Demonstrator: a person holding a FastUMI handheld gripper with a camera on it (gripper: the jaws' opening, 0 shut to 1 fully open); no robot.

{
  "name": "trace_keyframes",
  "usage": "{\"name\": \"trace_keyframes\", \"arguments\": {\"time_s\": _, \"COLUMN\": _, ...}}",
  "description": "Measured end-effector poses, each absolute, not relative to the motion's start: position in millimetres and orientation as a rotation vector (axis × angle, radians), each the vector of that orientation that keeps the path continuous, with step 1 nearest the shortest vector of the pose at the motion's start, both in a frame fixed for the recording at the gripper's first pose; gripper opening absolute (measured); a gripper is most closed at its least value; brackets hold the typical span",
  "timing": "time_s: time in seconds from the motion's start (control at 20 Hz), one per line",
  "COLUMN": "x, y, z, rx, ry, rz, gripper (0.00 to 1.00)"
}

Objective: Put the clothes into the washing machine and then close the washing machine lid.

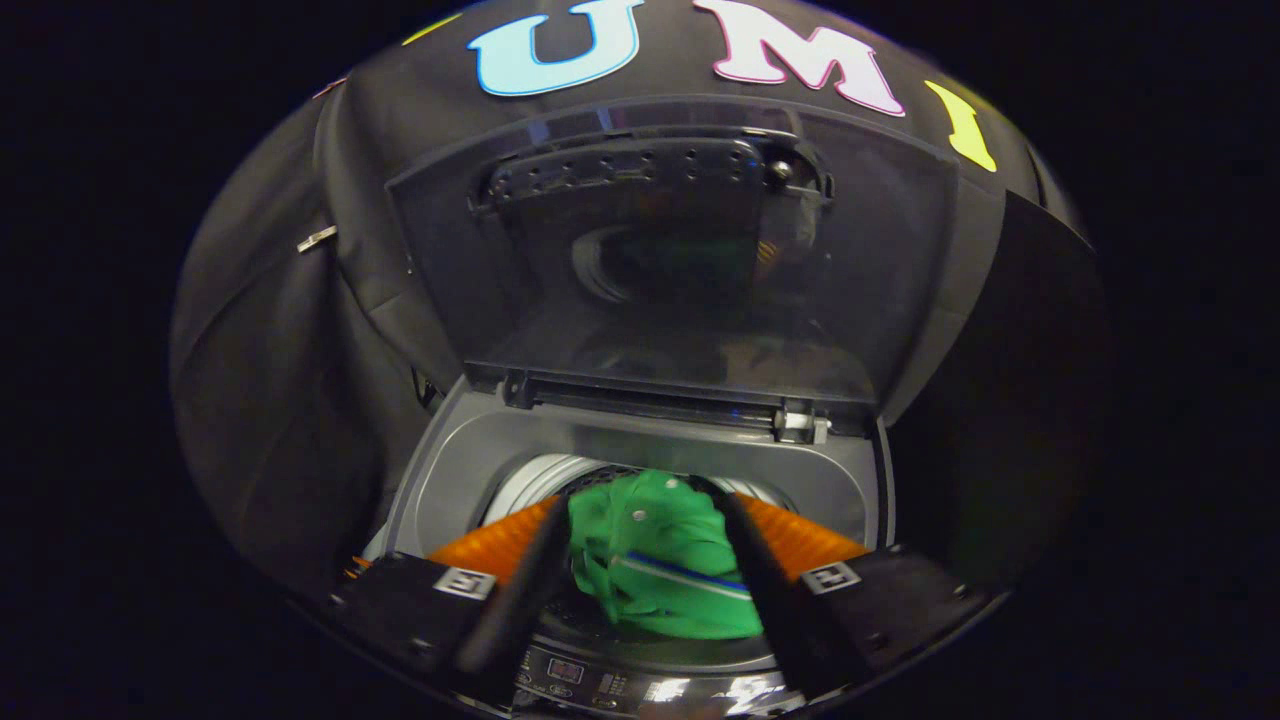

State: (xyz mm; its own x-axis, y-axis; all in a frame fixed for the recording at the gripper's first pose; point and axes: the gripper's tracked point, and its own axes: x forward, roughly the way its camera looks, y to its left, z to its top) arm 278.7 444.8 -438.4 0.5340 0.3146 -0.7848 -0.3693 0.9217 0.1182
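Washing machine (640,450) lid (680,260) up at twelve o'clock, green garment (655,570) clamped between gripper (645,510) fingers over the drum.

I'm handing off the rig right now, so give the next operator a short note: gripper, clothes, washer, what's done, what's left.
Gripper: shut on the green garment, which is bunched between its fingers.
Position: held just above the washing machine's drum opening, in front of the upright lid.
Lid: fully open, standing up behind the tub.
Done: garment picked up and brought over the opening.
Left: lower and release it into the drum, pull back, then close the lid.
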Motion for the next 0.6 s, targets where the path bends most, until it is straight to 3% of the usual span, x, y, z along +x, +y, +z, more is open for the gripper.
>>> {"name": "trace_keyframes", "arguments": {"time_s": 0.05, "x": 279.2, "y": 441.9, "z": -434.4, "rx": -0.066, "ry": 0.919, "rz": 0.388, "gripper": 1.0}}
{"name": "trace_keyframes", "arguments": {"time_s": 0.6, "x": 263.4, "y": 445.8, "z": -371.9, "rx": -0.031, "ry": 0.769, "rz": 0.431, "gripper": 1.0}}
